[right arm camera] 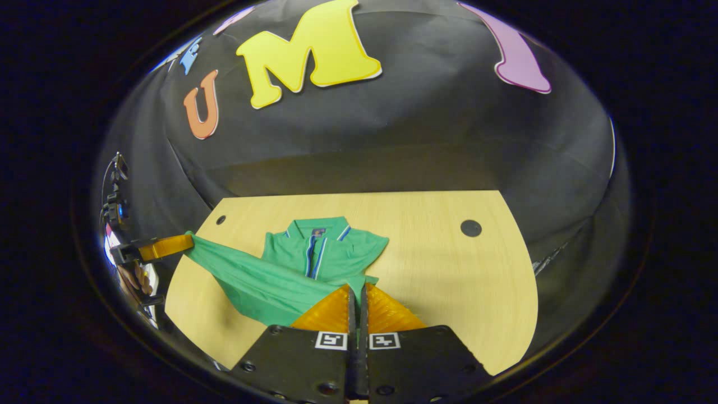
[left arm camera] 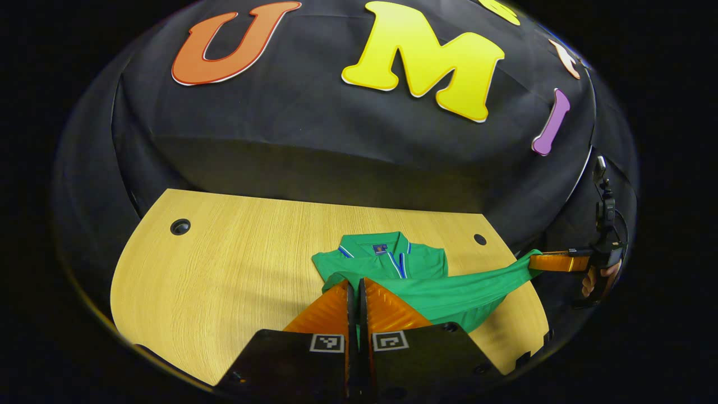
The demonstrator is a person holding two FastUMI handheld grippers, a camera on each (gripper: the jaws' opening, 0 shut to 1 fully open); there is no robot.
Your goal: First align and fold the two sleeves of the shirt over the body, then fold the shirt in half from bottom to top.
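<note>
Left gripper view: shirt (left arm camera: 392, 264) collar away, hem stretched sideways

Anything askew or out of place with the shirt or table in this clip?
Nothing stands out. The green shirt lies collar-up on the wooden table, its bottom hem lifted between the left tool and the right tool, as the bottom-to-top fold needs.

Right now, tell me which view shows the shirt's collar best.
The right gripper view: the collar and placket face the camera unobstructed. In the left gripper view the collar shows too, but the lifted hem, held by both grippers, crosses the shirt just below it.
</note>
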